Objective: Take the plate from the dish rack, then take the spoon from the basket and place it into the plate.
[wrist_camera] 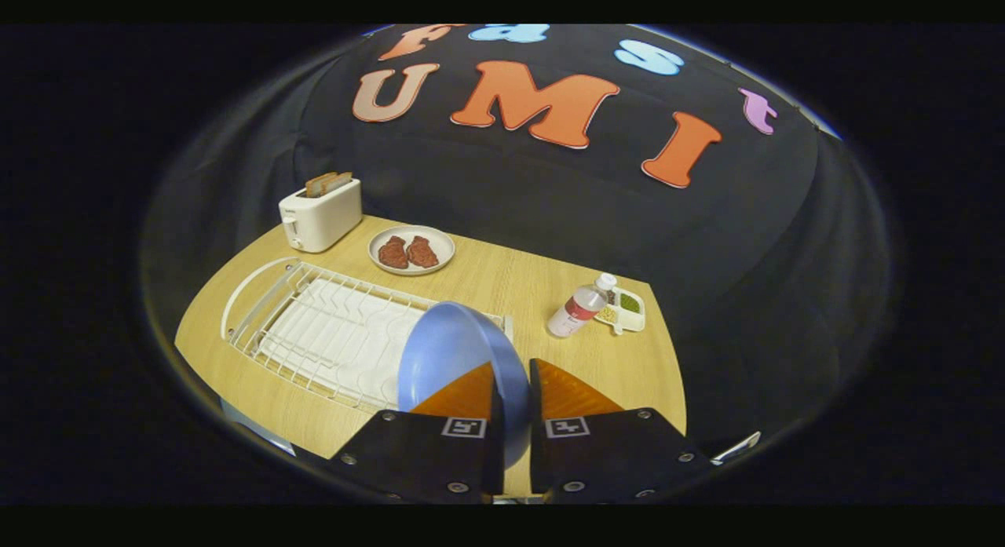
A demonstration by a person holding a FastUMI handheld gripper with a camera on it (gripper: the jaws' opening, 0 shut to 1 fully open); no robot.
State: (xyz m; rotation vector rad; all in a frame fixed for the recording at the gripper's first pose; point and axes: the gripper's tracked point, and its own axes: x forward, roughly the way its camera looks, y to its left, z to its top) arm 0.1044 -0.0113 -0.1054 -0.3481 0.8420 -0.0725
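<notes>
The gripper (514, 394) is clamped on the rim of the blue plate (447, 355), one orange finger on each face, so the plate stands on edge, as it would have in its slot. It hangs just above the near end of the white dish rack (314, 327), which lies along the table's (612, 366) left edge. Beyond, toward the far edge, sit a plate of meat (411, 249) and a toaster (320, 213); a bottle (579, 305) and small tray (626, 308) stand toward the right edge.

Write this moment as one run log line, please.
phase: plate pickup | claw: shut on blue plate rim | plate: on edge, over dish rack | spoon: not yet taken
</notes>
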